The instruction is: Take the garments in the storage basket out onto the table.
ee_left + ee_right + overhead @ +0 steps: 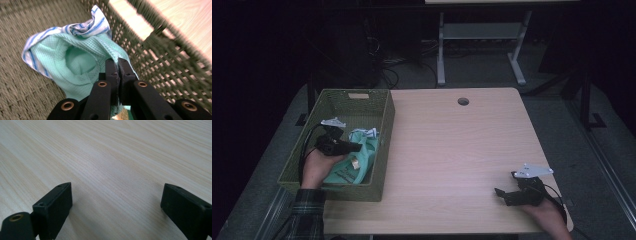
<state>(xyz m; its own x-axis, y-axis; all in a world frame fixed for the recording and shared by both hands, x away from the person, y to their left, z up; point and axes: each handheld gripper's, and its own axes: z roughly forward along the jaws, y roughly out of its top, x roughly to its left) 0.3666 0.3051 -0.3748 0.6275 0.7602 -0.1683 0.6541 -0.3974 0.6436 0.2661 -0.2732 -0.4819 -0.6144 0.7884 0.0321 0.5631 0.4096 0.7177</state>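
Observation:
A mint-green waffle cloth (75, 60) with a blue-and-white striped edge (85, 26) lies in a green woven basket (377, 95) at the table's left. My left gripper (117, 62) is shut on a fold of that cloth, close to the basket's right wall (160, 57). In the high view the left gripper (354, 146) reaches into the basket over the cloth (359, 165). My right gripper (116, 197) rests low over bare wood at the table's front right, jaws wide apart with nothing between them; in the high view the right gripper (504, 192) points left.
The light wooden table (452, 145) has a round cable hole (463, 101) near its far edge. A white desk frame (482, 35) and cables stand on the dark floor behind. The basket takes up the table's left edge.

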